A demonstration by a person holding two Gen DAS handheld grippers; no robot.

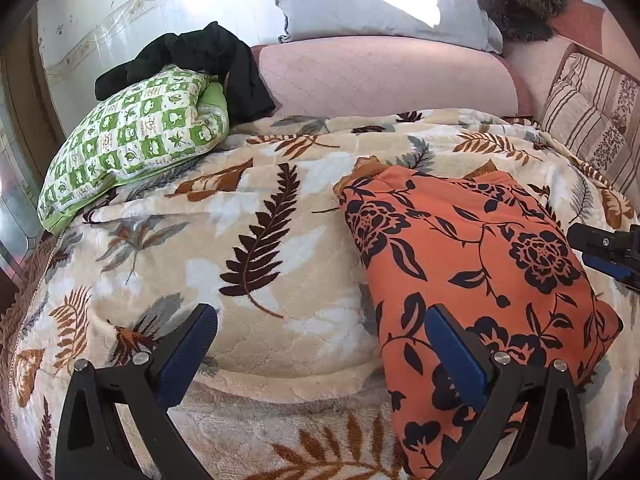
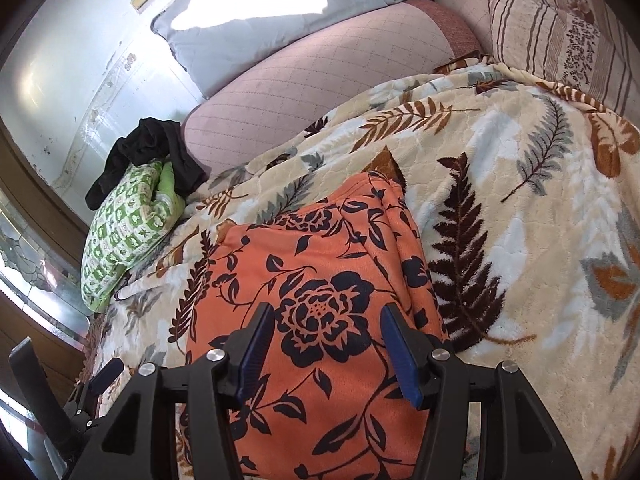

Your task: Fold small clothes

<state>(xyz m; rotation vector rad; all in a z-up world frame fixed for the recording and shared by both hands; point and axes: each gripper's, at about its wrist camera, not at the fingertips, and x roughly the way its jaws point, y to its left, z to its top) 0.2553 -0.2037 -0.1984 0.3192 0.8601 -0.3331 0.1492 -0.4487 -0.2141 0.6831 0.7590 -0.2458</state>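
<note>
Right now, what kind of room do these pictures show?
Most likely a bedroom: a bed covered by a leaf-print blanket, pillows by the wall, and an orange floral garment lying folded on it.

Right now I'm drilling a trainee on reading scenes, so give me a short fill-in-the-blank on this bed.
1. The folded garment with dark flowers is ____ in colour.
2. The black clothing lies on a ____-and-white checked pillow.
3. Both grippers, left and right, stand ____, gripping nothing.

Missing words: orange; green; open
</note>
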